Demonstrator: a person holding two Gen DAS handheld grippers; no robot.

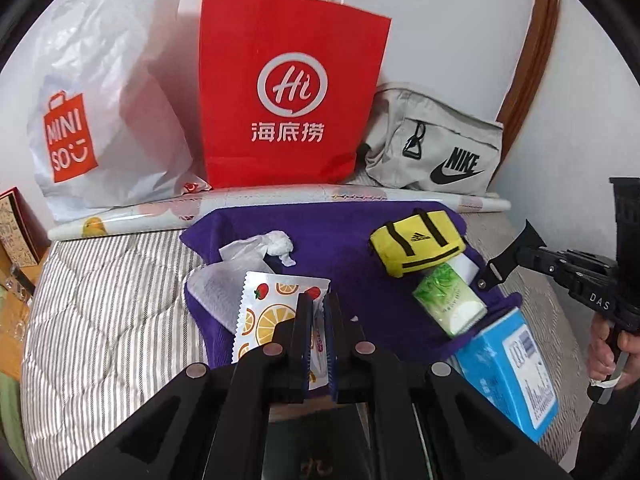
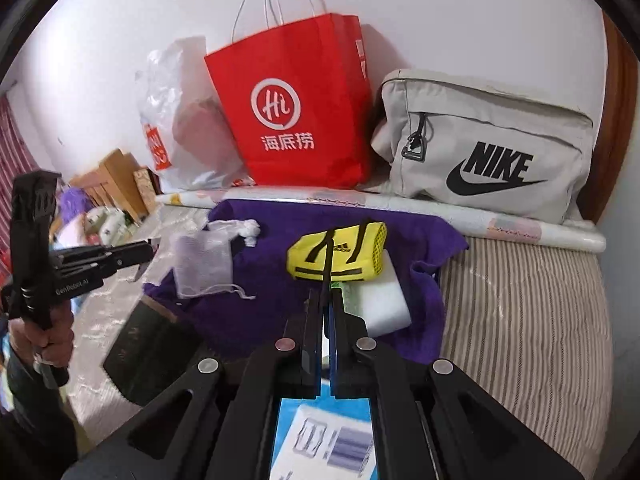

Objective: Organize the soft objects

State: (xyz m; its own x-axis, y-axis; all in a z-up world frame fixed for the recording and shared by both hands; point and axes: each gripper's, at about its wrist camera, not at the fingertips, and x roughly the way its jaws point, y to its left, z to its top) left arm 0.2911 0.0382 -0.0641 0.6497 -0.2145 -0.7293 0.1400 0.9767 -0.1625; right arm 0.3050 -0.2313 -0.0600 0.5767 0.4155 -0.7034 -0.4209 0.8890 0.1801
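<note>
Little looks sorted: the left gripper [image 1: 318, 312] pinches the flat fruit-printed plastic packet [image 1: 272, 312], the right gripper [image 2: 328, 308] is clenched empty, and beyond their fingers the small yellow duffel-shaped pouch [image 2: 336, 256] and crumpled white tissue [image 1: 276, 246] lie loose on the purple towel [image 1: 340, 248].

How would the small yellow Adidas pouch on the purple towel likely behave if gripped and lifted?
The yellow pouch looks like soft fabric with dented sides, so it would probably squash between the fingers. Being small, it is likely light. It sits partly on the green-printed packet, which might shift when it lifts.

even, soft indoor light; faint shadows behind red paper bag [image 1: 292, 92] on wall. strong fisheye bending, dark vignette corners. blue box [image 2: 328, 440] blurred.
</note>
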